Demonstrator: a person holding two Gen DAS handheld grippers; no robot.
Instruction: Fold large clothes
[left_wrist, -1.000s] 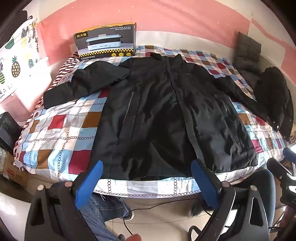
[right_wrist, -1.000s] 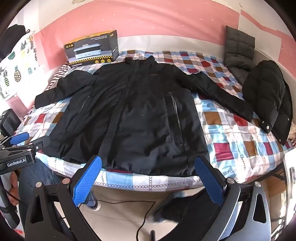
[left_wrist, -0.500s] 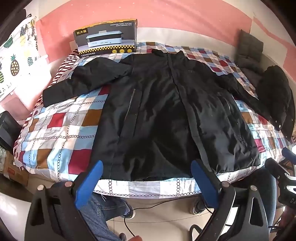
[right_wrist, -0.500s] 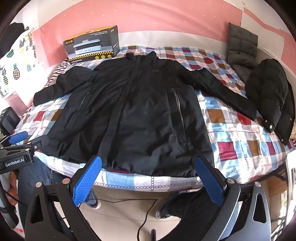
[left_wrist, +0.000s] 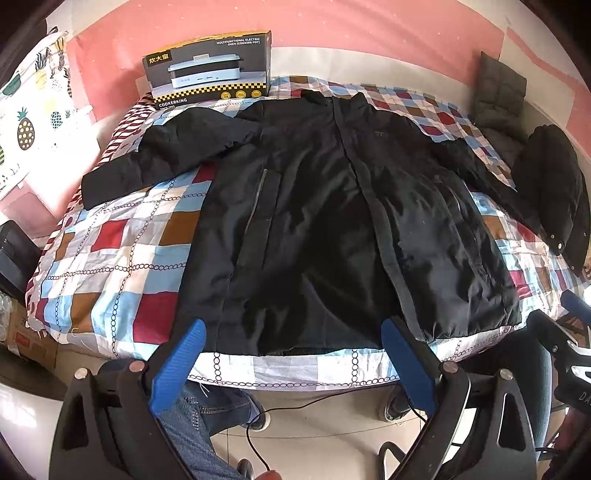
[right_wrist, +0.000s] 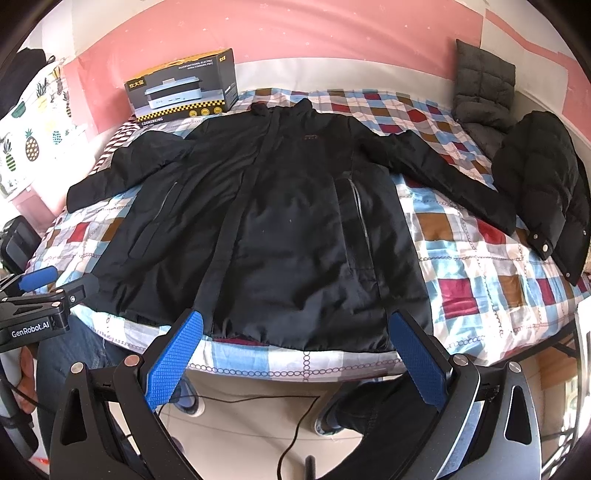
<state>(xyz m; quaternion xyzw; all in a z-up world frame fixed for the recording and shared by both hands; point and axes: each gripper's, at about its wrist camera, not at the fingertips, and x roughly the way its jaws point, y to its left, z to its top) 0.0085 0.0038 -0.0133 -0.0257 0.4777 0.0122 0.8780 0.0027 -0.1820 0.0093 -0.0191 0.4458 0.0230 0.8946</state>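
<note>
Black jacket (left_wrist: 332, 221) flat, sleeves spread, on checked bedspread (left_wrist: 122, 251)

Both wrist views face bed (left_wrist: 110, 258) from foot (shared).

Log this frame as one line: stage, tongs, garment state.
stage: pre-fold | left tongs: open, empty | right tongs: open, empty | black jacket: flat on bed, sleeves spread, untouched
</note>
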